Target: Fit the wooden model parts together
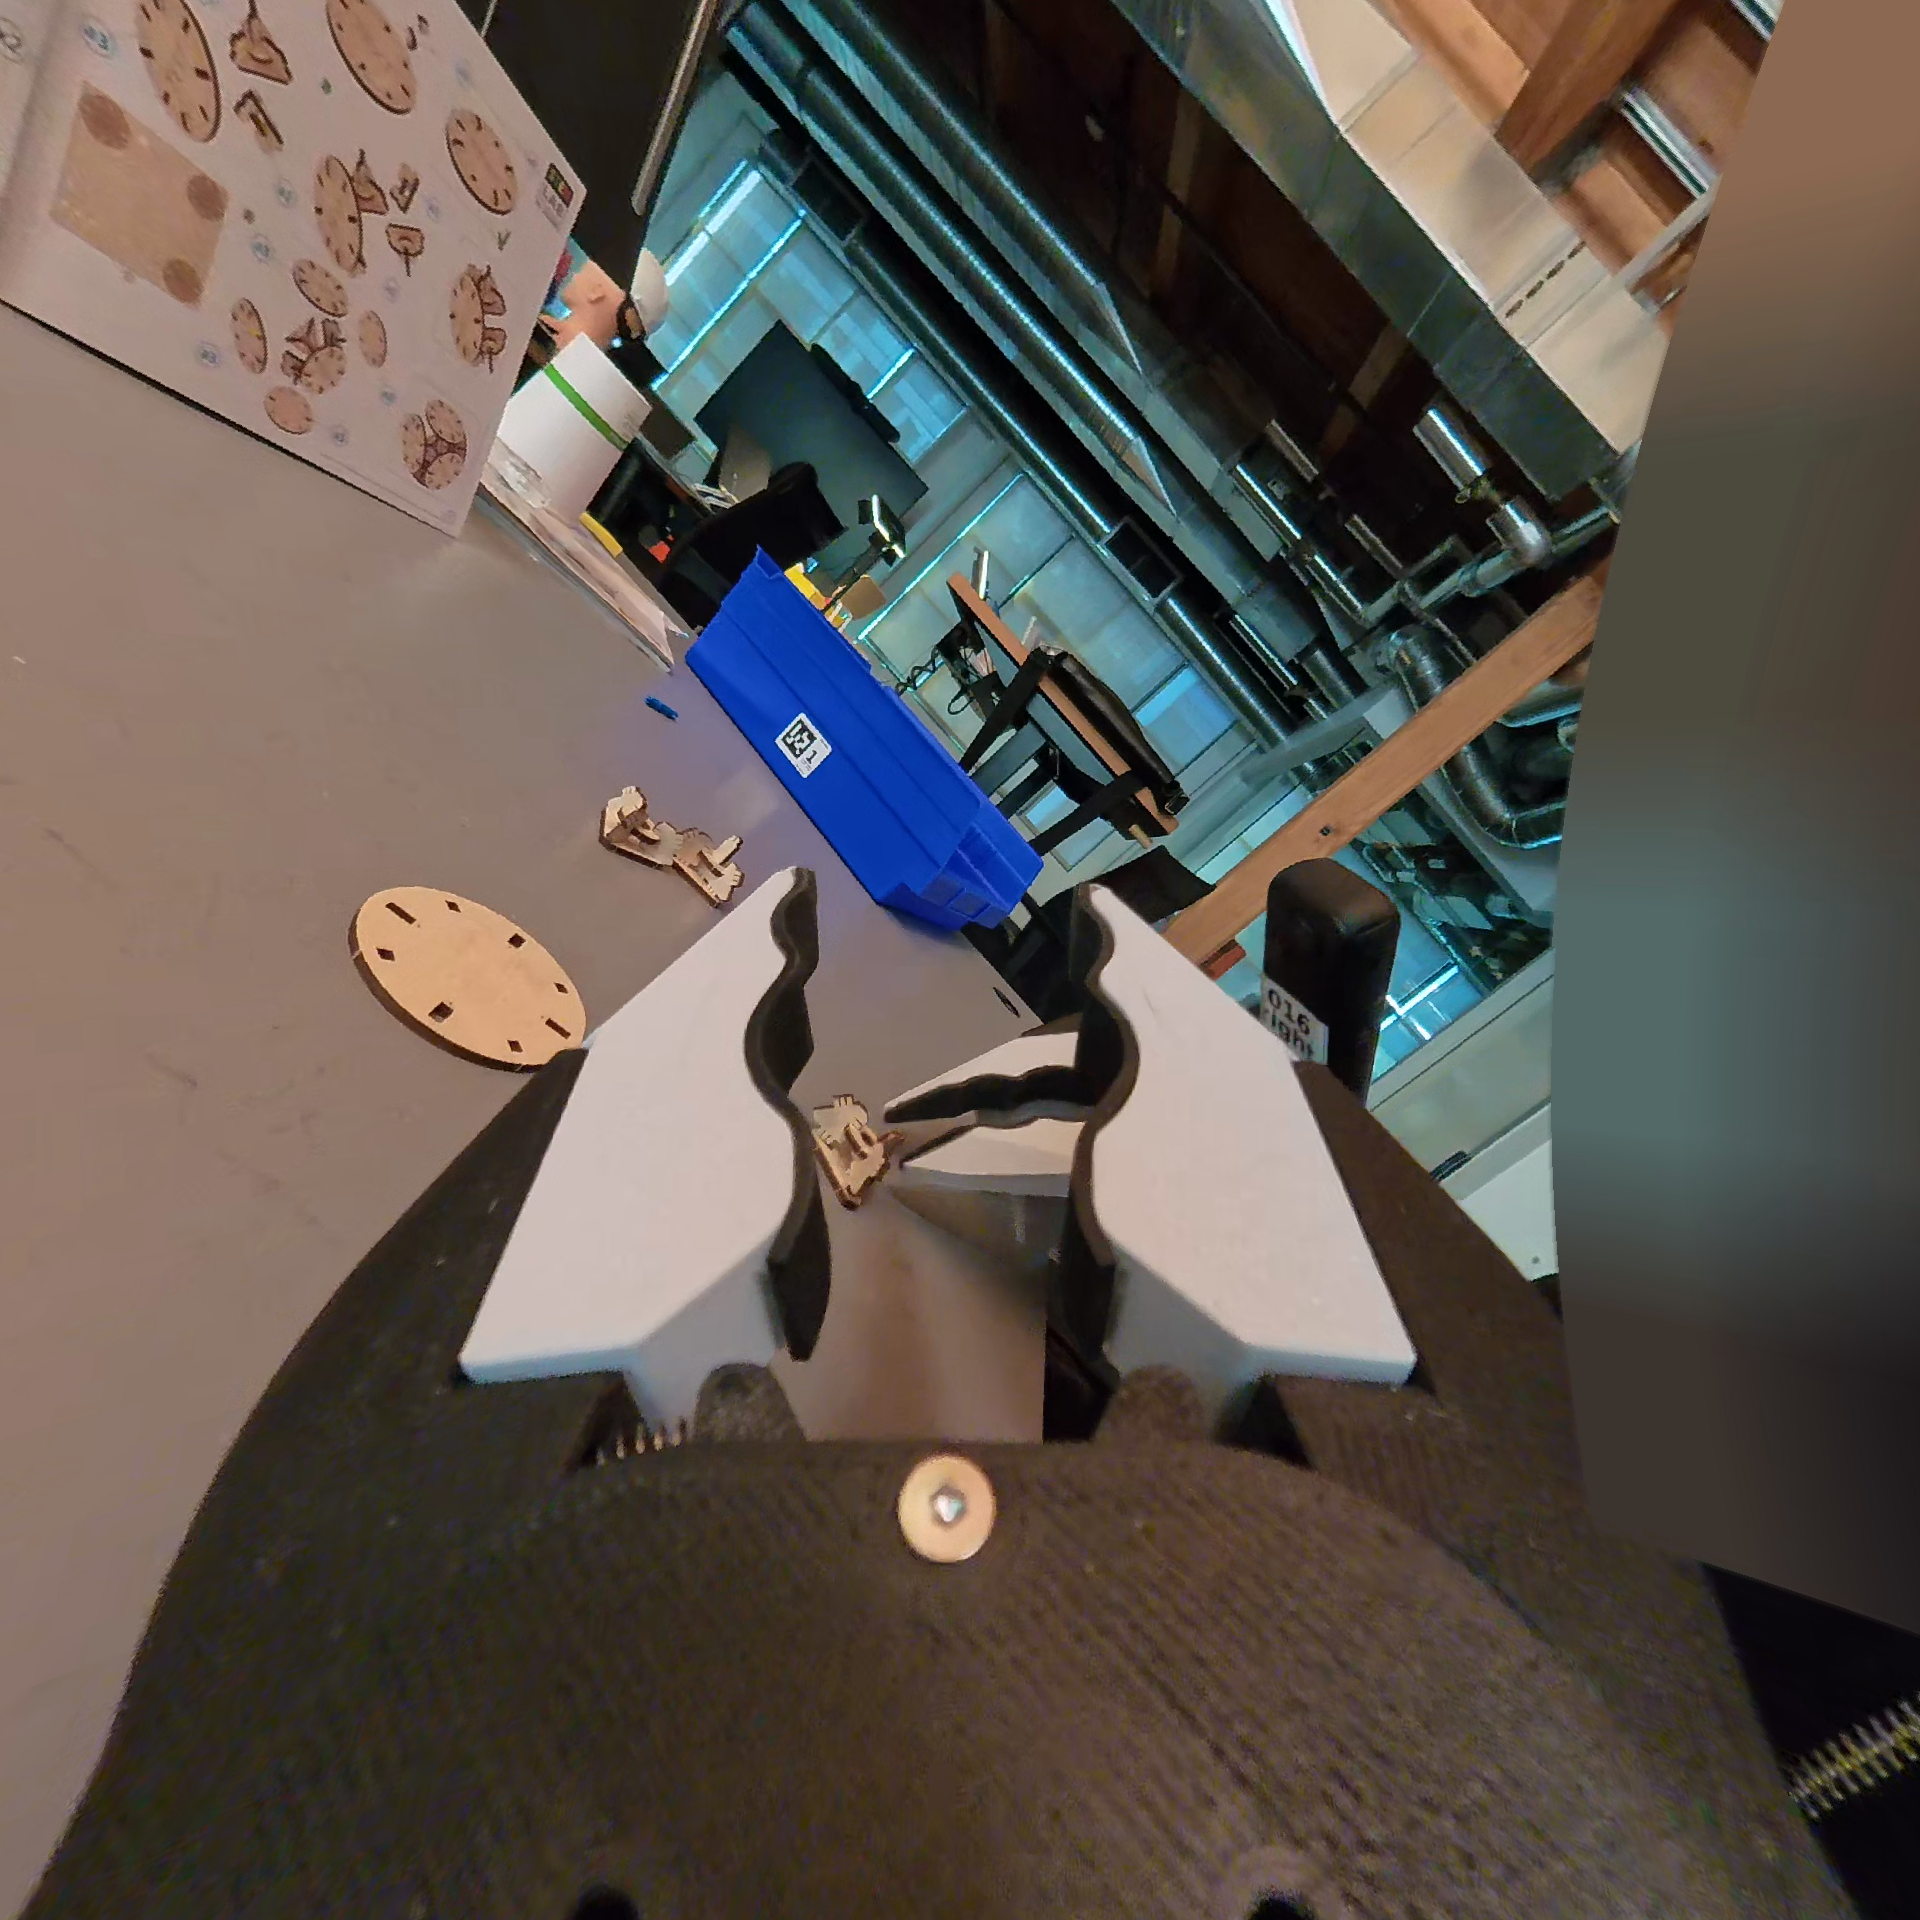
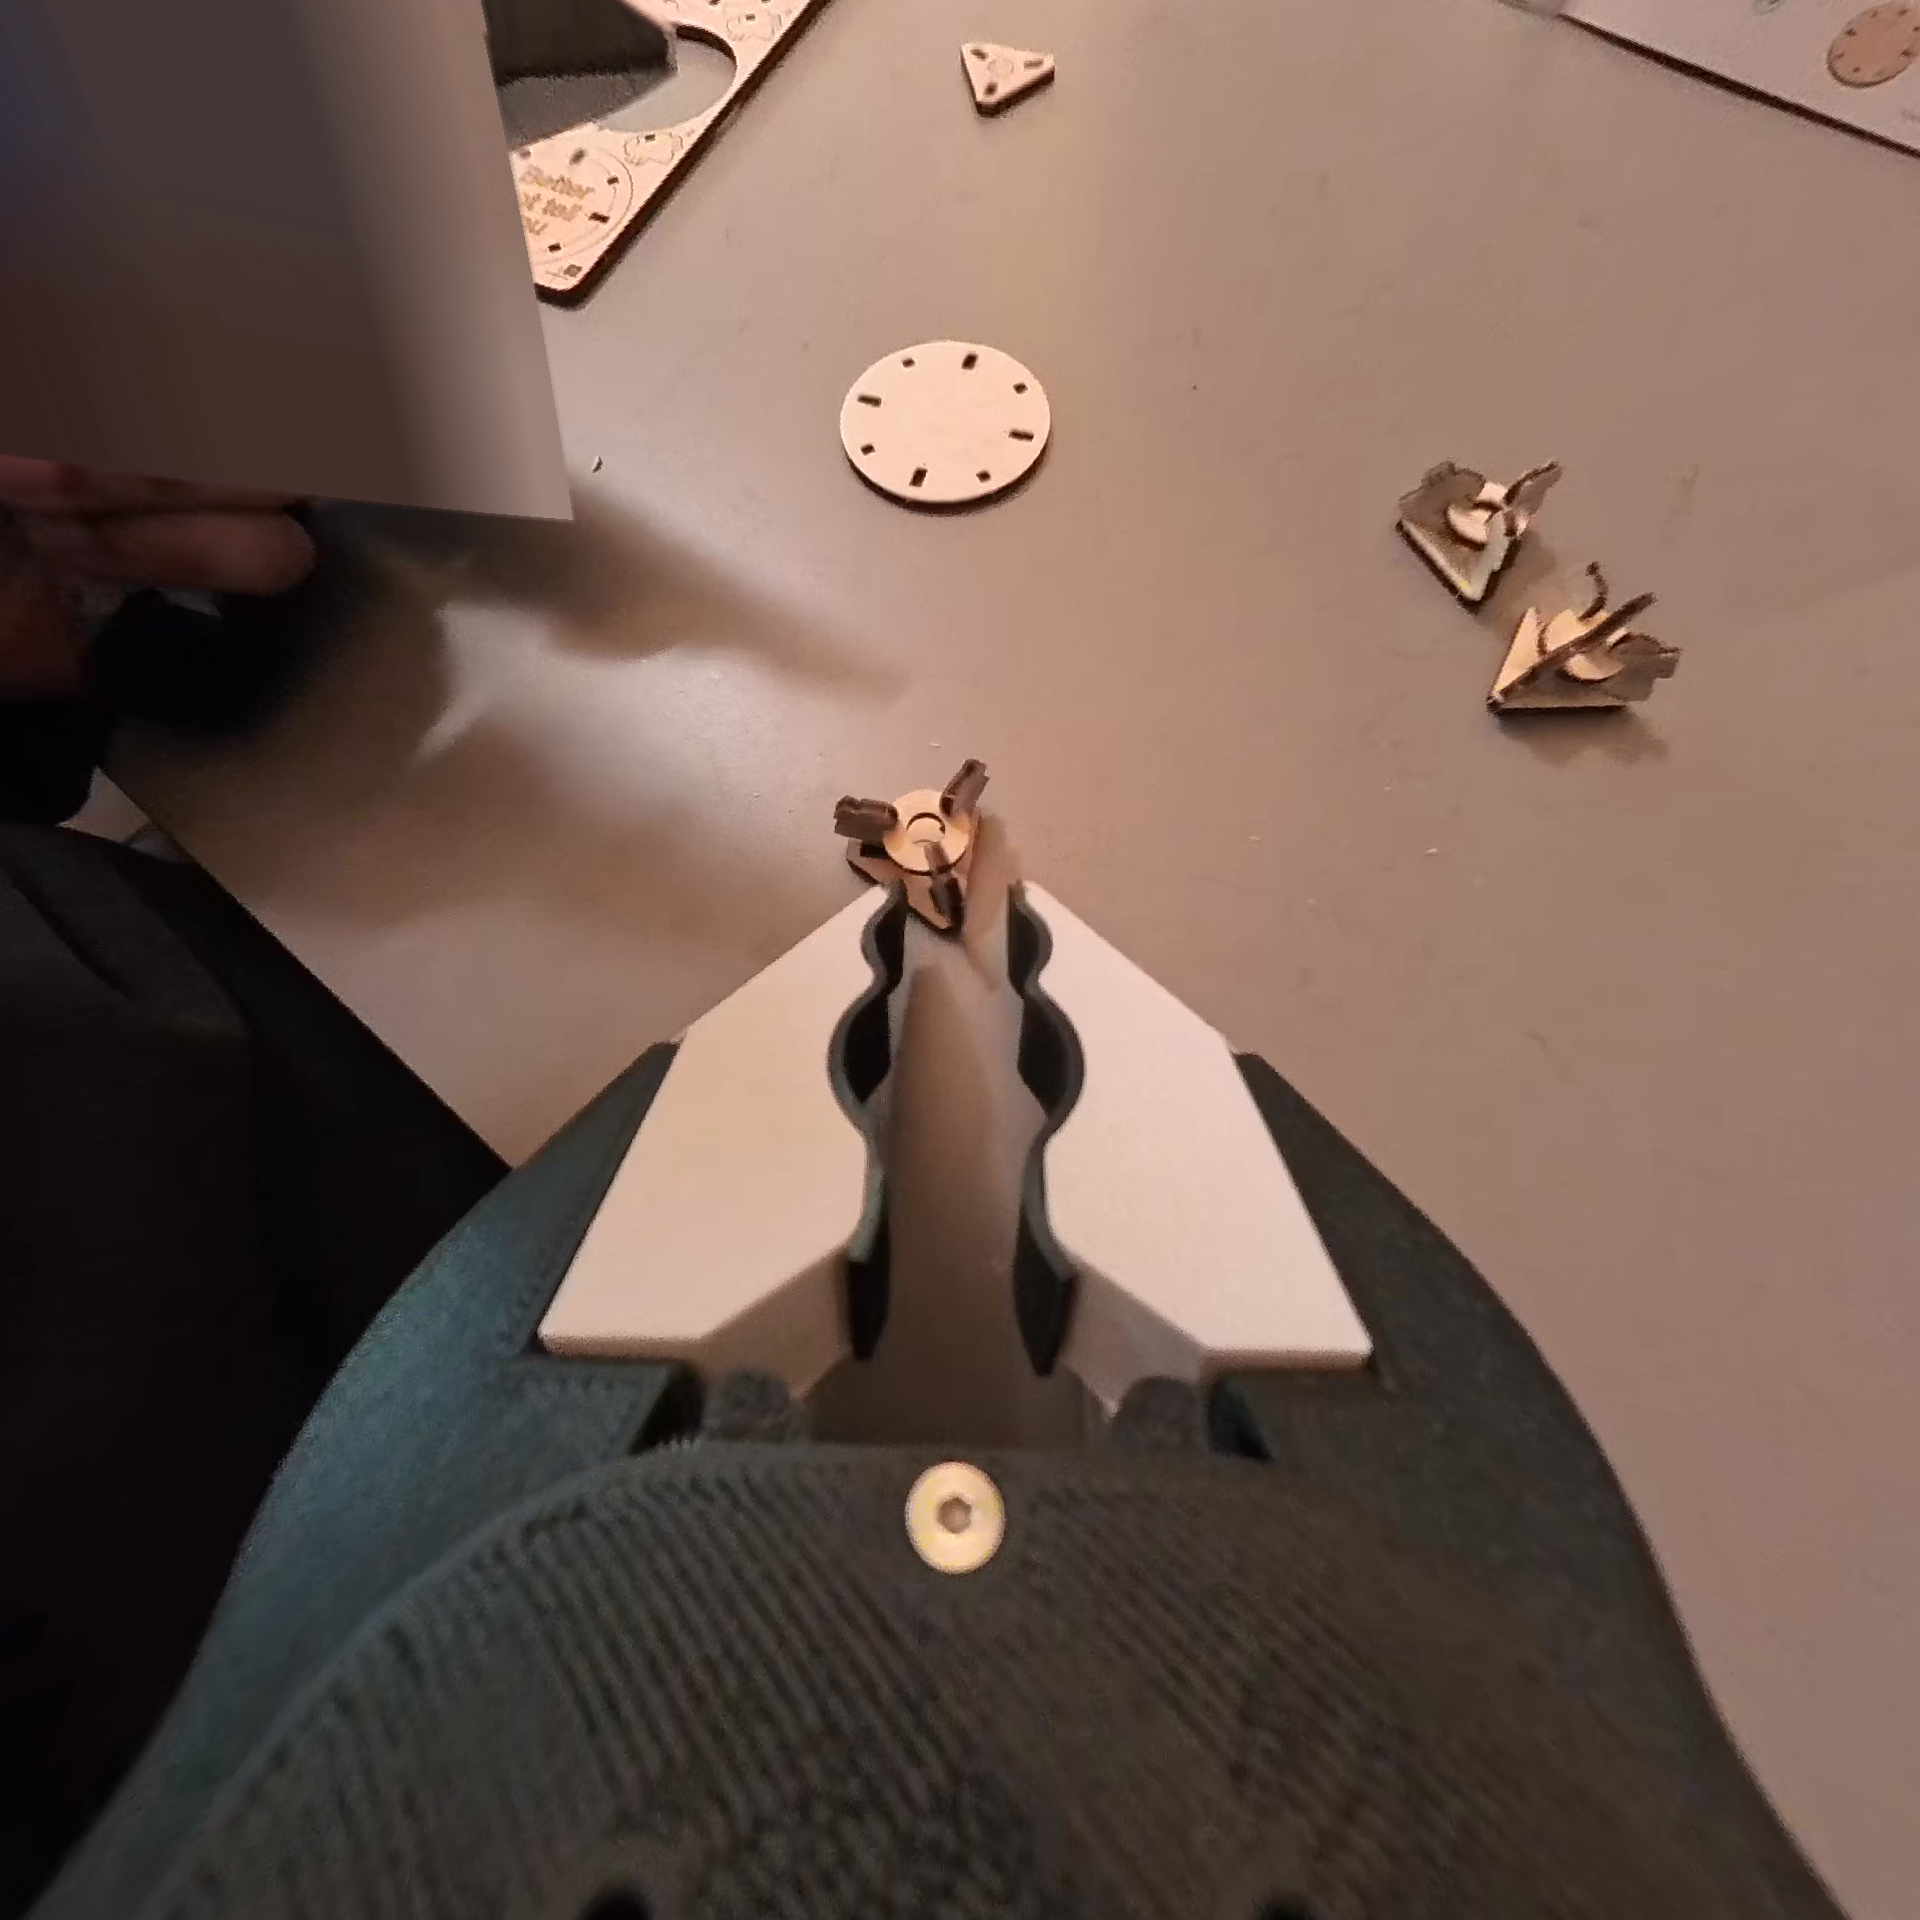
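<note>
Right hand-held gripper (image 2: 940,904), jaws narrow, seemingly just off the small wooden assembly (image 2: 914,836); left hand-held gripper (image 1: 940,925) wide, empty.

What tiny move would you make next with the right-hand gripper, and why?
Probably back the right gripper straight away: its fingers stand apart around a corner of the small three-pronged wooden piece, which seems to rest on the grey table.

Grey matte surface (image 2: 1351,312) carried a round slotted plywood disc (image 2: 943,426), a small plywood triangle (image 2: 1006,73), two assembled triangular plywood pieces (image 2: 1538,592), a three-pronged plywood piece (image 2: 914,842), a cut-out plywood sheet (image 2: 613,187), a printed instruction sheet (image 1: 281,229) and a blue plastic bin (image 1: 862,748).
</note>
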Demonstrator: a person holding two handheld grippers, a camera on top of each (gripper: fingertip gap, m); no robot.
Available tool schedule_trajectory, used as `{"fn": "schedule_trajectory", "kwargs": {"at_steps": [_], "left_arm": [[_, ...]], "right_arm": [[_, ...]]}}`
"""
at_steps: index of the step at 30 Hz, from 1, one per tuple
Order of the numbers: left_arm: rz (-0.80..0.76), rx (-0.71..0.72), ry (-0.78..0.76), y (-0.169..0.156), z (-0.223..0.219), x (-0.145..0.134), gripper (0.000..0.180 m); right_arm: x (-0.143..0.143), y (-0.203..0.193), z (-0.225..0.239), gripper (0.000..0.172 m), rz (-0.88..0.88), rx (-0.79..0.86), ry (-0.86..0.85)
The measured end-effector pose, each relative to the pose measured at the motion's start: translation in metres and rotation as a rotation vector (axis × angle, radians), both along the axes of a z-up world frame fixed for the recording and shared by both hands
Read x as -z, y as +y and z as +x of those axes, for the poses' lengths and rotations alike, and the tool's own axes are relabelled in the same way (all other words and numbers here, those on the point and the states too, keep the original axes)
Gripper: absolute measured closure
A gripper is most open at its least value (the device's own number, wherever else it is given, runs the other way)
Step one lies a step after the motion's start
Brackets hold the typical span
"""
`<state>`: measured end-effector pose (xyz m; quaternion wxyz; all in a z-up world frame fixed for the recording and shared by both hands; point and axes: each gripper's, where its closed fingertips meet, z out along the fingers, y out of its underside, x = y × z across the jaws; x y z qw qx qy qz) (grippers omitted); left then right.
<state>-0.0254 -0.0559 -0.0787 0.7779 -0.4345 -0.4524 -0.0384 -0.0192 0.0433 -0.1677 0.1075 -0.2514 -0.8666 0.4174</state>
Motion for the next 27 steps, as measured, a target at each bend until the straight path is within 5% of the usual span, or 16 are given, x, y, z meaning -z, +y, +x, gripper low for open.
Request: {"fn": "schedule_trajectory", "kwargs": {"at_steps": [5,12,19,27], "left_arm": [[-0.044,0.0,-0.009,0.005,0.0,0.003,0.136],[-0.147,0.057,-0.055,0.02,0.007,0.014,0.142],[-0.604,0.171,-0.162,0.051,0.022,0.059,0.153],[-0.949,0.169,-0.169,0.072,0.025,0.087,0.155]], "right_arm": [[-0.01,0.005,-0.005,0.151,-0.04,-0.006,0.017],[-0.028,0.002,-0.004,0.126,-0.172,-0.065,-0.04],[-0.018,0.004,-0.003,0.146,-0.058,-0.17,-0.005],[-0.002,0.006,-0.002,0.153,-0.054,-0.215,-0.013]]}}
